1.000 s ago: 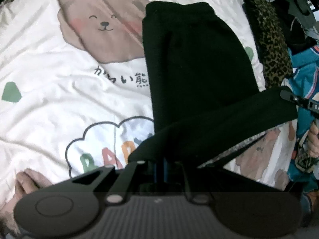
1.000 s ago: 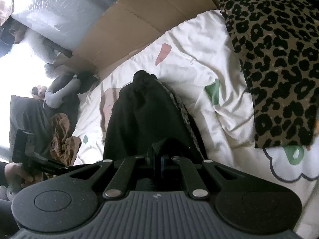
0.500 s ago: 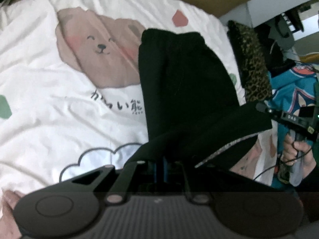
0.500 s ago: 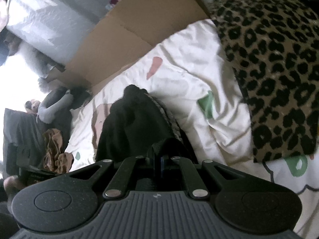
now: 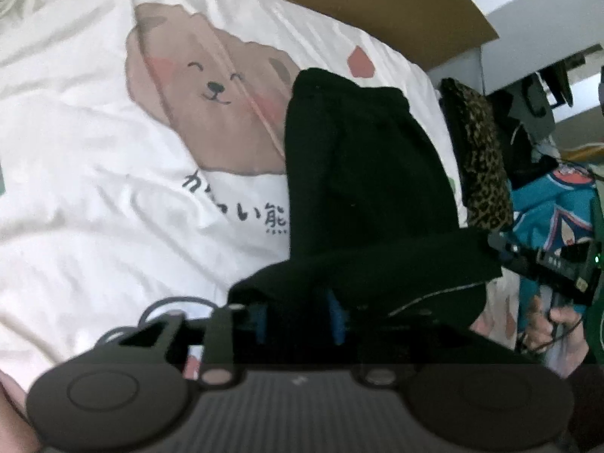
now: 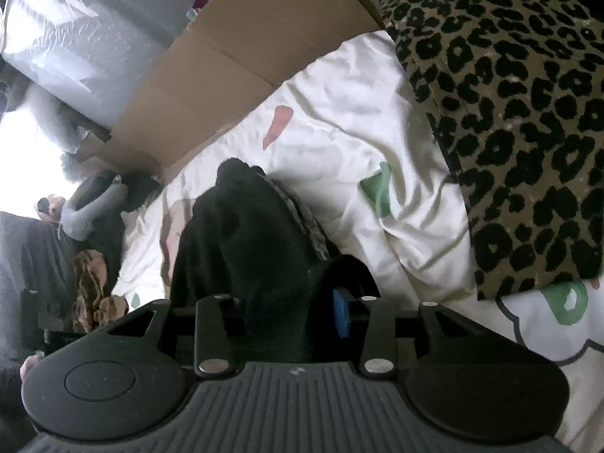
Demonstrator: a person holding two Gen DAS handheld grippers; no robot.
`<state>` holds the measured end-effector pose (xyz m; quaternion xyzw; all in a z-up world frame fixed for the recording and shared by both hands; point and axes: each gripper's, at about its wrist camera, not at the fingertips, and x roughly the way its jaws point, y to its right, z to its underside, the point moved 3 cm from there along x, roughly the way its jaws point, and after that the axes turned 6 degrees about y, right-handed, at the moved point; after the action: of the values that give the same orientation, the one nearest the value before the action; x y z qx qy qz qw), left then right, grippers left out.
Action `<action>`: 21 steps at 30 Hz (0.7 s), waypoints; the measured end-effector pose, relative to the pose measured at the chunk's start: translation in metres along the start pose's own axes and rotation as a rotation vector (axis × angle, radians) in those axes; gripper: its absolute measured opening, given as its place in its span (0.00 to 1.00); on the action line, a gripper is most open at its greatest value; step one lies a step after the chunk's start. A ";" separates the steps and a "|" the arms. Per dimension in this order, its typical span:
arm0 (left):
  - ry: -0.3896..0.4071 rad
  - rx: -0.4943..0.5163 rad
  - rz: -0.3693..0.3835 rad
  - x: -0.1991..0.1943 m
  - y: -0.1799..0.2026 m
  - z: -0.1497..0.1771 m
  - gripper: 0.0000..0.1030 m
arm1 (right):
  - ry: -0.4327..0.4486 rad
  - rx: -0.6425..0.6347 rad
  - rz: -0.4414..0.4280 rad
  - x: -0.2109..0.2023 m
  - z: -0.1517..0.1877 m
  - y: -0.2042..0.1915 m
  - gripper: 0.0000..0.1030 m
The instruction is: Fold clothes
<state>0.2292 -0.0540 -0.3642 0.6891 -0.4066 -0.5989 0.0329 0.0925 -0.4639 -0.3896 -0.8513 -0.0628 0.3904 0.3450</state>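
A black garment (image 5: 358,173) lies lengthwise on a white bear-print bedsheet (image 5: 113,188). Its near end is folded up and over towards me, showing a grey inner lining along the edge. My left gripper (image 5: 298,317) is open, its blue pads (image 5: 260,317) spread apart with the black cloth draped between them. In the right wrist view the same garment (image 6: 245,249) bunches up in front of my right gripper (image 6: 287,313), which is also open, one blue pad (image 6: 341,313) showing beside the cloth. The right gripper (image 5: 543,264) shows at the fold's right corner, held by a hand (image 5: 555,324).
A leopard-print pillow (image 6: 509,132) lies along the right side of the bed. Brown cardboard (image 6: 245,45) borders the far edge. A grey plush toy (image 6: 83,207) and crumpled brown cloth (image 6: 90,287) sit at the left. Teal fabric (image 5: 547,207) lies beyond the pillow.
Both grippers have gone from shut on the black cloth to open, pads now spread. The lifted end has been carried farther over the garment and the views shifted towards the far edge.
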 end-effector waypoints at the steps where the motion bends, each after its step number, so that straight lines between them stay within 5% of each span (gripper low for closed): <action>1: -0.018 -0.001 0.007 0.004 0.000 0.003 0.37 | -0.006 0.001 0.005 0.000 0.003 0.002 0.44; 7: -0.053 0.002 0.049 0.014 0.002 0.013 0.39 | -0.014 0.046 -0.013 0.000 0.016 0.006 0.45; 21: 0.080 -0.075 0.084 0.002 -0.002 -0.013 0.39 | 0.044 0.107 -0.095 0.027 -0.013 -0.003 0.47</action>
<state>0.2416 -0.0594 -0.3630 0.6930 -0.4108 -0.5839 0.0999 0.1207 -0.4579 -0.3989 -0.8360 -0.0746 0.3574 0.4096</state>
